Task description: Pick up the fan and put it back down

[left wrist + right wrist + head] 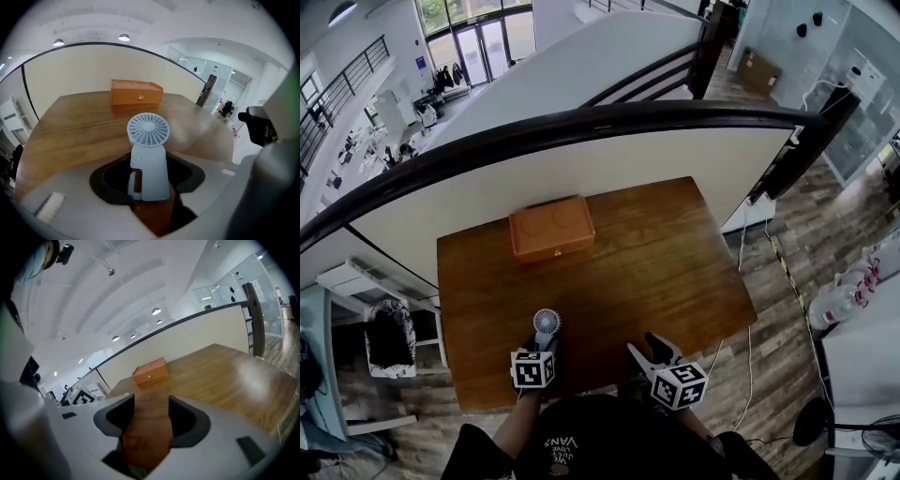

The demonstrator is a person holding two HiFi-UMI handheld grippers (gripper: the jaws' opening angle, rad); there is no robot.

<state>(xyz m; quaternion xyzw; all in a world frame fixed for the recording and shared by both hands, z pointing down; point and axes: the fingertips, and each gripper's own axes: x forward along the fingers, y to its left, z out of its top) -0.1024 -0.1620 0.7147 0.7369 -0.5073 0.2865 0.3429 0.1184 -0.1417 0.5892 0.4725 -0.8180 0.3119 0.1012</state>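
Note:
A small pale-blue hand fan (149, 154) stands upright between the jaws of my left gripper (150, 187), its round grille on top facing away toward the box. The pads close on the fan's body. In the head view the fan (547, 322) is at the tip of the left gripper (546, 342), near the front edge of the wooden table (656, 262). I cannot tell whether its base touches the wood. My right gripper (649, 345) hovers to the right over the same edge. Its jaws (146, 418) are open with only bare wood between them.
An orange wooden box (551, 228) with a small knob sits at the table's far side, also seen in both gripper views (136, 92) (150, 371). A curved partition with a dark rail (609, 117) runs behind the table. A chair (394, 333) stands at the left.

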